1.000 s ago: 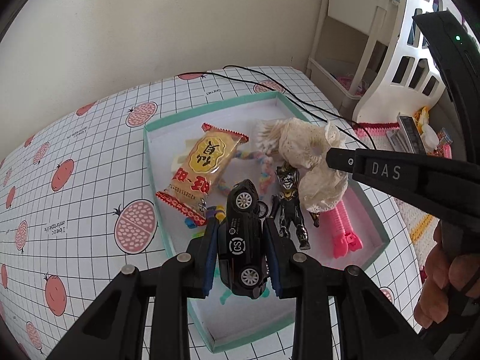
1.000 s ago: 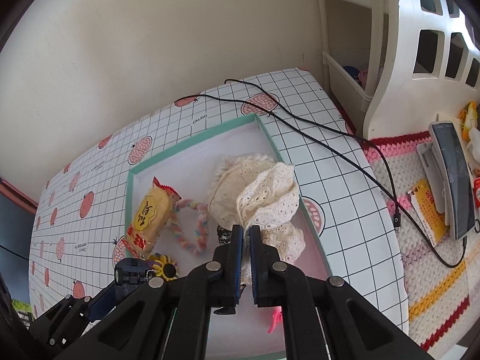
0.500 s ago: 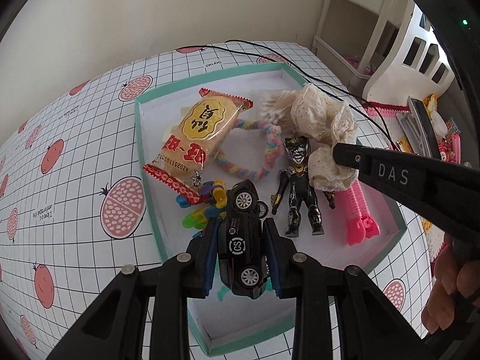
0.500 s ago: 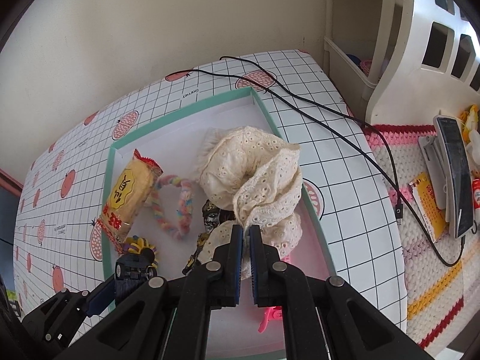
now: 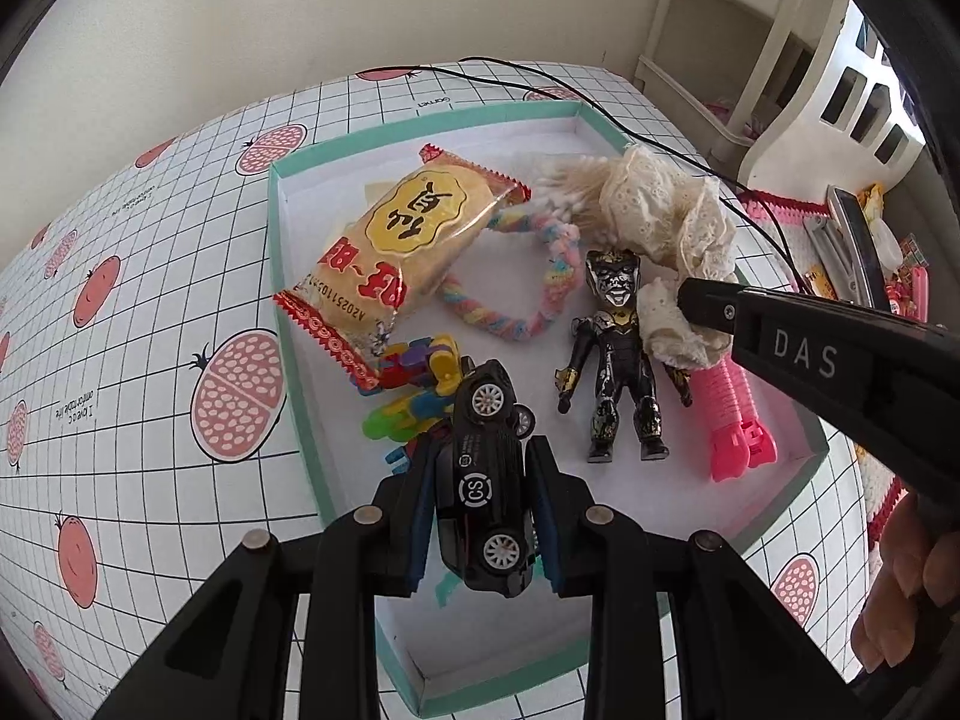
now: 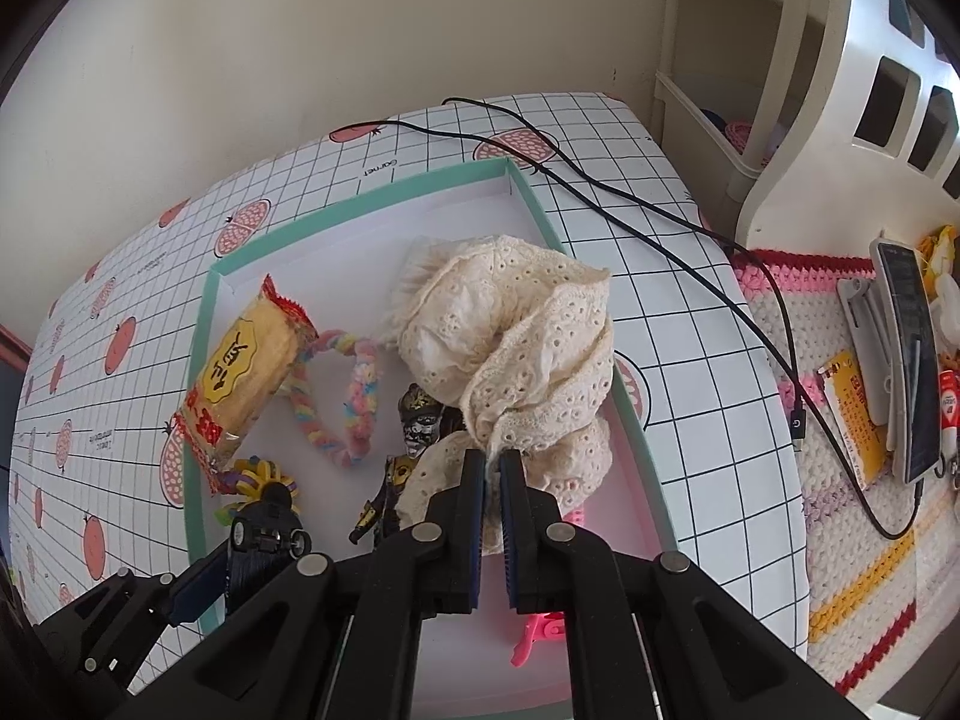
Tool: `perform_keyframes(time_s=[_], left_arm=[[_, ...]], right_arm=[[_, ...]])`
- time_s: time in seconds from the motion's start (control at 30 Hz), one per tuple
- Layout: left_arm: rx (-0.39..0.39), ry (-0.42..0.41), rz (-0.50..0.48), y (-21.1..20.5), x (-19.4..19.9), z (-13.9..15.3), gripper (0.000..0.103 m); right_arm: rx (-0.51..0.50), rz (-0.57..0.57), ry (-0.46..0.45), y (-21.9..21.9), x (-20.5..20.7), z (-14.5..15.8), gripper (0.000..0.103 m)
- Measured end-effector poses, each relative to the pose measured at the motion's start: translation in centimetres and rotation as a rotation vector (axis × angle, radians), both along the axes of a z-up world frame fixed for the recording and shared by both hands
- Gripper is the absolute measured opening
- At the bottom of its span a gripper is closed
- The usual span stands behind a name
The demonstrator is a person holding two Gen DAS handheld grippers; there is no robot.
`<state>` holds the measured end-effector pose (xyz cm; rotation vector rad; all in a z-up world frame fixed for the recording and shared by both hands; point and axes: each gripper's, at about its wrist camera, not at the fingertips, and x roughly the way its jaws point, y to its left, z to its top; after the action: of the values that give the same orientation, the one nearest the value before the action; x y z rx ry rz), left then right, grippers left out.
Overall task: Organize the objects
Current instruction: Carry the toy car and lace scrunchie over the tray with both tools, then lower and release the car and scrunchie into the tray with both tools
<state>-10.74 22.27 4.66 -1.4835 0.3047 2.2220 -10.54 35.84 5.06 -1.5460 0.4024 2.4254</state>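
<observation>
**Black toy car and lace cloth both gripped over the teal box**

Black toy car (image 5: 485, 486) sits clamped between the fingers of the left hand-held gripper (image 5: 483, 501), nose pointing away, held above the near part of the teal-rimmed box (image 5: 275, 228). Cream lace cloth (image 6: 522, 348) is pinched at a gathered fold by the right hand-held gripper (image 6: 492, 468), whose fingers are pressed nearly together on it; the cloth bunches up over the box's right side.

Inside the box lie a dark action figure (image 5: 618, 360) on its back, just beside the cloth, a yellow snack packet (image 5: 399, 246) against the left wall, a pastel rope ring (image 5: 534, 282) partly under the packet, a cluster of colourful plastic pieces (image 5: 414, 384) near the car, and a pink clip (image 5: 735, 420) at the right.

The box rests on a counter (image 5: 150, 276) covered in a grid-and-fruit print, with a black cable (image 6: 660, 222) trailing across it.
</observation>
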Motion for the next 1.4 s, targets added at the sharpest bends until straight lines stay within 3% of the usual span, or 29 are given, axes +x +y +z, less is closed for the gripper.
perform_keyframes(time_s=[0.27,0.43,0.9,1.23,1.27,1.37,1.4], left_arm=[[0.016,-0.012,0.004,-0.2,-0.2,0.4,0.031],[0.048,-0.010,0.005,-0.5,-0.2,1.5,0.034],[0.156,0.031,0.070,-3.0,-1.0,5.6,0.035],[0.178,0.049,0.175,-6.0,-2.4,6.2,0.035],[0.176,0.049,0.189,-6.3,-2.6,6.1,0.040],[0.171,0.049,0.234,-7.5,-3.1,5.8,0.054],[0.172,0.049,0.250,-7.9,-3.2,5.8,0.056]], right_arm=[[-0.001,0.003,0.001,-0.2,-0.1,0.8,0.009],[-0.016,0.002,0.017,-0.3,0.0,1.9,0.027],[-0.021,0.019,0.114,-0.8,0.7,6.8,0.026],[-0.001,0.049,0.090,-1.7,0.4,6.1,0.026],[-0.001,0.052,0.086,-1.7,0.3,6.0,0.027],[0.003,0.058,0.083,-1.9,0.2,5.7,0.047],[0.005,0.062,0.082,-2.0,0.2,5.6,0.048]])
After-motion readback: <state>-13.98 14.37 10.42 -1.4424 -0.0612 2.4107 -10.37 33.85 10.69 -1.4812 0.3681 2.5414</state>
